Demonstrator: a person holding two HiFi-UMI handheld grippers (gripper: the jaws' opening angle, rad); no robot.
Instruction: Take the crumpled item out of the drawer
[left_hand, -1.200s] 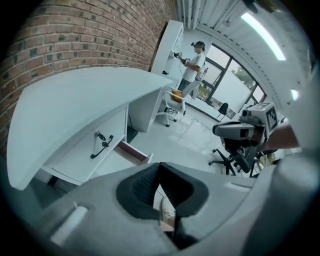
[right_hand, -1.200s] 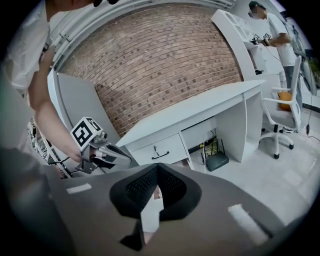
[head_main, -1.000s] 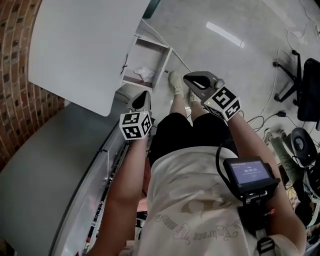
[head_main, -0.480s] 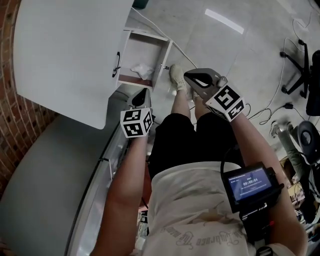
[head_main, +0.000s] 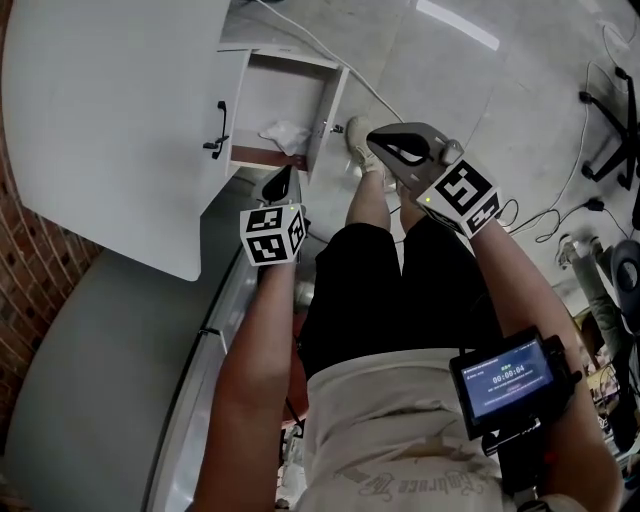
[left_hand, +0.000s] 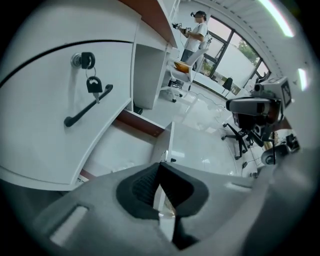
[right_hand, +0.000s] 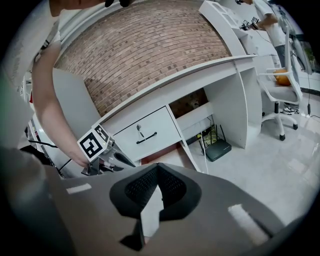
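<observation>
One crumpled white item (head_main: 285, 134) inside one open drawer (head_main: 285, 90), at 12 o'clock of left gripper (head_main: 287, 172); right gripper (head_main: 373, 134) at 3 o'clock of item. Both pairs of jaws together, empty. One key (left_hand: 93, 84) hanging from lock.

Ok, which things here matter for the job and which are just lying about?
For the job: crumpled item, open drawer, left gripper, right gripper.
Lying about: closed drawer, white chair, router.

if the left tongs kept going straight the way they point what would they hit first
The left tongs would likely meet the open drawer first, near its front panel; depth is unclear.
</observation>
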